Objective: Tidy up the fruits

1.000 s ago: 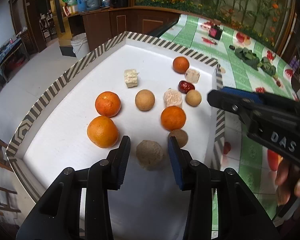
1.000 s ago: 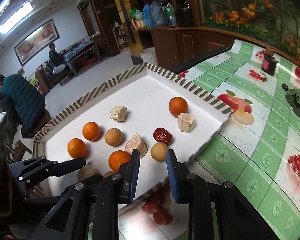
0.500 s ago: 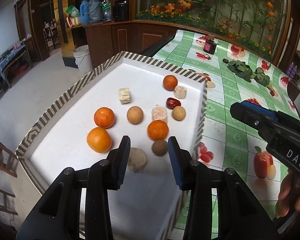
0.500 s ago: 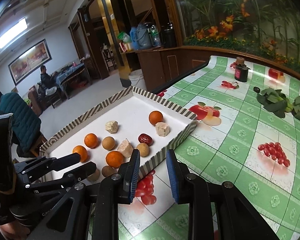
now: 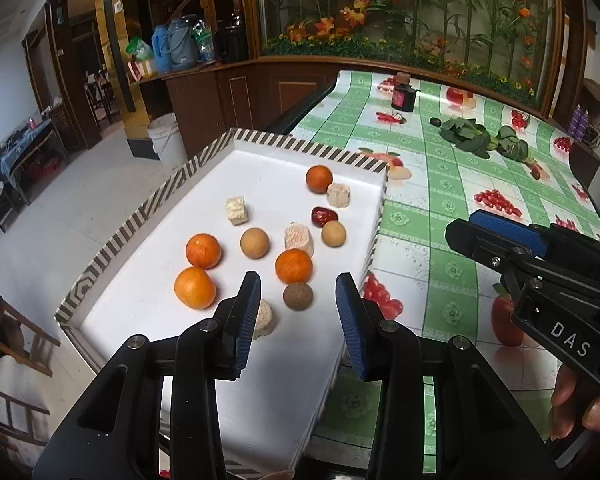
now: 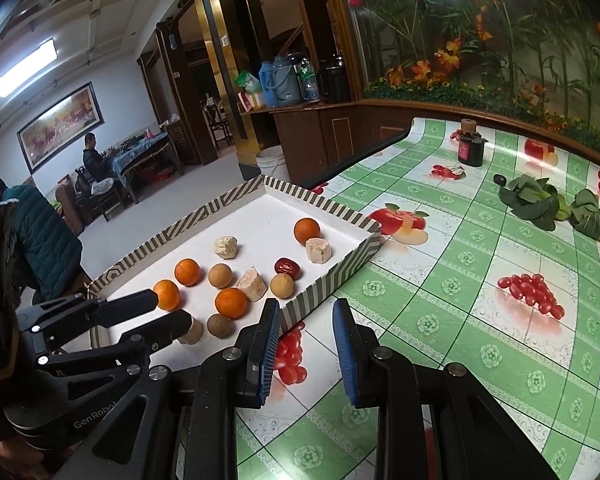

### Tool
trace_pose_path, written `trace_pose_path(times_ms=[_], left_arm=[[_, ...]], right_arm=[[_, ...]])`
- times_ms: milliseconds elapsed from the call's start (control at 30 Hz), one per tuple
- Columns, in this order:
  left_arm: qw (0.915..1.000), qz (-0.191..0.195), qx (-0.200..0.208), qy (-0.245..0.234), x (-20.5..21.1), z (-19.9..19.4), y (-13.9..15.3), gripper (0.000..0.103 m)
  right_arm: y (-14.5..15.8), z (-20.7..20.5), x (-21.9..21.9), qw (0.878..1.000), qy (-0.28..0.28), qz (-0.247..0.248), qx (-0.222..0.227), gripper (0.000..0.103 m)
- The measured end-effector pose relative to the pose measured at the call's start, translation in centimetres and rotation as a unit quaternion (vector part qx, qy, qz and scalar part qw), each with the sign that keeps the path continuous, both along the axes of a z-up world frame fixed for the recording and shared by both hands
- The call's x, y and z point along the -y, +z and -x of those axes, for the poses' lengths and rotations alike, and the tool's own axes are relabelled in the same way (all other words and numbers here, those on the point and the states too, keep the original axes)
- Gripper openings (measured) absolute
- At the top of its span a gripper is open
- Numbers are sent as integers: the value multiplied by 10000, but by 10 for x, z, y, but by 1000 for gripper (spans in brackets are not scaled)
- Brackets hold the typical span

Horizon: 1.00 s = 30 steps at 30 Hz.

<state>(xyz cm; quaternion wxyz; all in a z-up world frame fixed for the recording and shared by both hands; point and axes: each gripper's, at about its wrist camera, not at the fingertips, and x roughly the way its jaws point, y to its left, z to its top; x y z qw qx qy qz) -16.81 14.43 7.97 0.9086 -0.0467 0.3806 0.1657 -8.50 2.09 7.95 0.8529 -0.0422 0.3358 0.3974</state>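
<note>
A white tray with a striped rim [image 5: 204, 152] [image 6: 340, 268] holds several oranges [image 5: 293, 266] [image 6: 231, 303], tan round fruits [image 5: 254, 243] [image 6: 281, 286], a red date [image 5: 323, 216] [image 6: 287, 268], a brown ball [image 5: 297, 297] [image 6: 220, 326] and pale cake-like chunks [image 5: 299, 238] [image 6: 252, 279]. My left gripper [image 5: 298, 300] is open and empty, raised over the tray's near end. My right gripper [image 6: 306, 328] is open and empty, over the tablecloth just right of the tray; it also shows in the left wrist view [image 5: 540, 264].
The green checked tablecloth [image 6: 460, 280] with fruit prints covers the table. Leafy greens [image 6: 540, 200] and a dark jar [image 6: 470, 148] lie at the far side. People sit in the room beyond the table's left edge.
Both grippers have pulled back and up from the tray; the fruits look smaller and farther. Nothing was picked up.
</note>
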Motion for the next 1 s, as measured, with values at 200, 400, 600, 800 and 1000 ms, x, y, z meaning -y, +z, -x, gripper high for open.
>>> trace_pose_path(times_ms=[200, 400, 600, 800, 1000], left_arm=[[9999, -138, 17, 50, 4, 1, 2, 39], [10000, -71, -18, 46, 4, 2, 0, 39], [10000, -63, -10, 14, 6, 1, -1, 39], [10000, -66, -22, 26, 7, 2, -3, 39], [10000, -72, -5, 64, 5, 3, -5, 39]], right_arm=[[2, 2, 7, 10000, -30, -56, 15, 26], [-1, 5, 7, 10000, -1, -17, -26, 26], [-1, 10, 3, 10000, 61, 7, -1, 26], [-4, 11, 0, 9999, 94, 62, -34, 26], [-5, 10, -1, 9999, 93, 64, -85, 26]])
